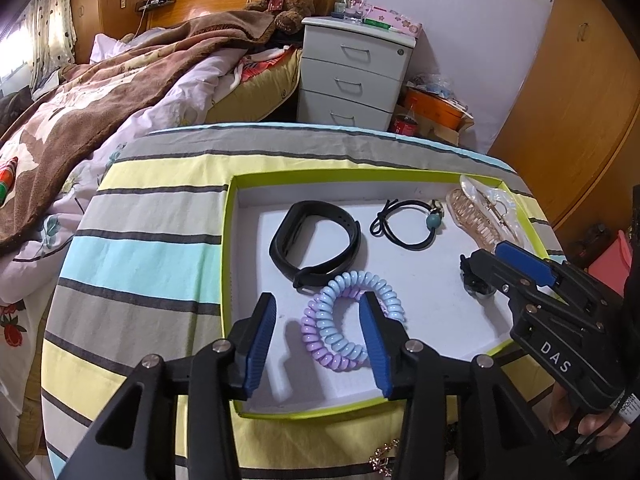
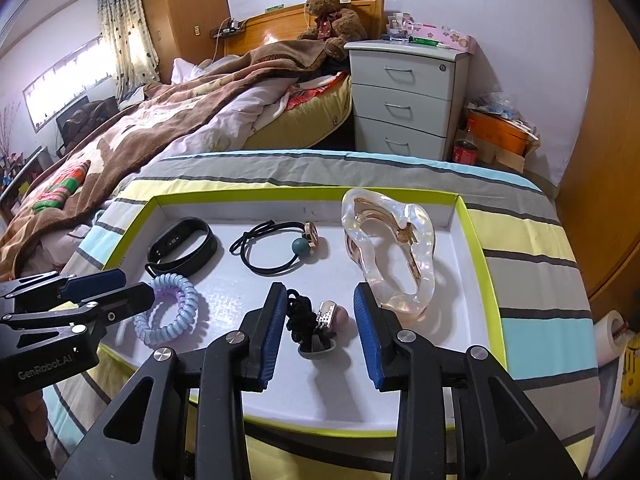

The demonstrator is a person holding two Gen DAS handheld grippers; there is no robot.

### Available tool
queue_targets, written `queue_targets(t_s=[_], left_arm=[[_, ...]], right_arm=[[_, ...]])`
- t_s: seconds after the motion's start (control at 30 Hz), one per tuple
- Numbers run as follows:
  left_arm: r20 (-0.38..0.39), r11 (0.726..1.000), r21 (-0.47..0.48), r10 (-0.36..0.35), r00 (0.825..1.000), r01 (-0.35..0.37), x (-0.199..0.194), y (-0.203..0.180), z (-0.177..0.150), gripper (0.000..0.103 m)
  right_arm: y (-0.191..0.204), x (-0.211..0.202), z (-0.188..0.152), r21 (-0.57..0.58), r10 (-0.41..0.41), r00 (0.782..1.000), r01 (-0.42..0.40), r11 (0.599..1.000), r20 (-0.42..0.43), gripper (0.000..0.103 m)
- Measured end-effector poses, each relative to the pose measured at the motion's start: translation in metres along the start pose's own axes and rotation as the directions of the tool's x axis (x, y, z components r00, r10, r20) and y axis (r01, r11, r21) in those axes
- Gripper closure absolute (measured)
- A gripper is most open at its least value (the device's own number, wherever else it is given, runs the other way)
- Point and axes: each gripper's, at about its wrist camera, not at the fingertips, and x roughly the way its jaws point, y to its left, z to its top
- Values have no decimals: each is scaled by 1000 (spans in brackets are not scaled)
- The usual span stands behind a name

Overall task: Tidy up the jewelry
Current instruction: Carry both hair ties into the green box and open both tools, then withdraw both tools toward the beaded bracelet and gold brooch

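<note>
A white tray with a lime rim (image 1: 230, 240) (image 2: 472, 224) lies on a striped table. In it are a black wristband (image 1: 316, 240) (image 2: 182, 246), a black cord hair tie with a teal bead (image 1: 408, 222) (image 2: 280, 248), a clear hair claw (image 1: 486, 212) (image 2: 394, 248), a blue-purple spiral hair tie (image 1: 344, 324) (image 2: 168, 314) and a black braided piece with a charm (image 2: 316, 322). My left gripper (image 1: 318, 344) is open, its fingers over the spiral tie. My right gripper (image 2: 318, 332) is open, straddling the braided piece.
A small gold brooch (image 1: 382, 456) lies on the cloth near the table's front edge. Behind the table are a bed with a brown blanket (image 1: 100, 92), a white drawer unit (image 1: 354, 76) and a wooden wardrobe (image 1: 580, 92).
</note>
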Motion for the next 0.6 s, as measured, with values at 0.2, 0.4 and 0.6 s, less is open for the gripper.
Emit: queue_targets(t_s=[0.2,0.4,0.6], left_arm=[[14,1000,-4,4,1000,-4,-8,0,-1,48],[27,1000,-4,10,1000,-10,-17,-1,-4,44],[55,1000,2,31,998,-31,-31,-3,-11,41]], right_arm=[[1,-7,0,4,2,1000,-2,1000,14,61],[3,-15,-1,8,2,1000,-3,1000,26,61],[3,-30,-6,23,10,999,-11,1000,49,61]])
